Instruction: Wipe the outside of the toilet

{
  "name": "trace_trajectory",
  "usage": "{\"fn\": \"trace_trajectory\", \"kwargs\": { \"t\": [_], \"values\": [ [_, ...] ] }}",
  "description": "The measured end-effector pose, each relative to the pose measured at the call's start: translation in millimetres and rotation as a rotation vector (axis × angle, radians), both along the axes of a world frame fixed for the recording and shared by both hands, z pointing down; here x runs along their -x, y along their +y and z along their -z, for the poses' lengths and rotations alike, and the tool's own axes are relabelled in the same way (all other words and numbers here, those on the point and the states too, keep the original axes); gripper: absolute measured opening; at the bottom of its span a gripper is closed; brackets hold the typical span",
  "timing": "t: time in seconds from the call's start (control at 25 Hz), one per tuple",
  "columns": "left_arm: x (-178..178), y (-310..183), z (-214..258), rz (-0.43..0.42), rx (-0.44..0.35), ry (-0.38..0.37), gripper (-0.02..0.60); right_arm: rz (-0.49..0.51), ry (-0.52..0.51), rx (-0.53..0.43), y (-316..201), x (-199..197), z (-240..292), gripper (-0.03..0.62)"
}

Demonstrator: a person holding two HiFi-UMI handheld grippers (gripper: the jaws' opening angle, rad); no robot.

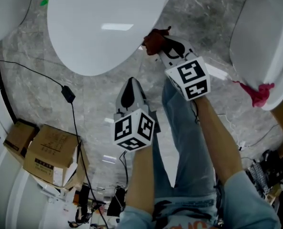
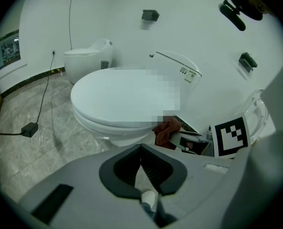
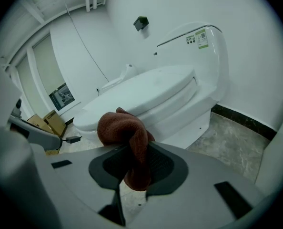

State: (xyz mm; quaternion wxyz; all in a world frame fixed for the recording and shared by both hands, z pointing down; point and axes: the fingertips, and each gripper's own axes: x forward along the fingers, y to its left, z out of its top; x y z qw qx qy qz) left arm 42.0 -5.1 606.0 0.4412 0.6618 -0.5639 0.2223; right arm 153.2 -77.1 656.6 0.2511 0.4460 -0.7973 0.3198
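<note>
A white toilet [image 1: 101, 25] with its lid closed fills the top of the head view; it also shows in the left gripper view as the toilet [image 2: 115, 99] and in the right gripper view as the toilet [image 3: 165, 92]. My right gripper [image 1: 156, 46] is shut on a red-brown cloth [image 1: 153, 37], held against the bowl's rim at its near right side. The cloth [image 3: 132, 142] bunches between the jaws. My left gripper [image 1: 130, 95] hangs lower over the floor, shut with nothing in it, pointing at the bowl's front. The cloth [image 2: 167, 130] shows from there too.
A second toilet [image 1: 263, 37] stands at the right with a red rag [image 1: 258, 93] hanging from it. Cardboard boxes [image 1: 44, 154] sit at the lower left. A black cable with an adapter [image 1: 67, 94] runs over the marble floor. My legs in jeans [image 1: 179, 142] are below.
</note>
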Motion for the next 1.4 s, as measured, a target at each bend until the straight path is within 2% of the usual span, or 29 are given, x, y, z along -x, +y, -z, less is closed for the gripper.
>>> {"fn": "trace_trajectory", "kwargs": {
  "t": [0.56,0.92,1.08,1.16,1.4],
  "values": [
    [-60,-46,-6,0.077,-0.003,0.01,-0.003,0.018,0.019,0.001,-69,-77,-14,0.086],
    [-78,-72,-6,0.068,-0.032,0.007,-0.002,0.031,0.031,0.0,-104,-108,-27,0.087],
    [-71,-59,-4,0.065,-0.024,0.022,-0.002,0.009,0.03,0.004,-96,-106,-26,0.086],
    [-68,-52,-2,0.057,-0.024,0.04,-0.003,0.029,0.019,0.008,-85,-97,-25,0.086],
    [-53,-30,-6,0.023,-0.021,0.074,-0.002,0.07,0.042,0.039,-28,-83,-27,0.086]
  ]
}}
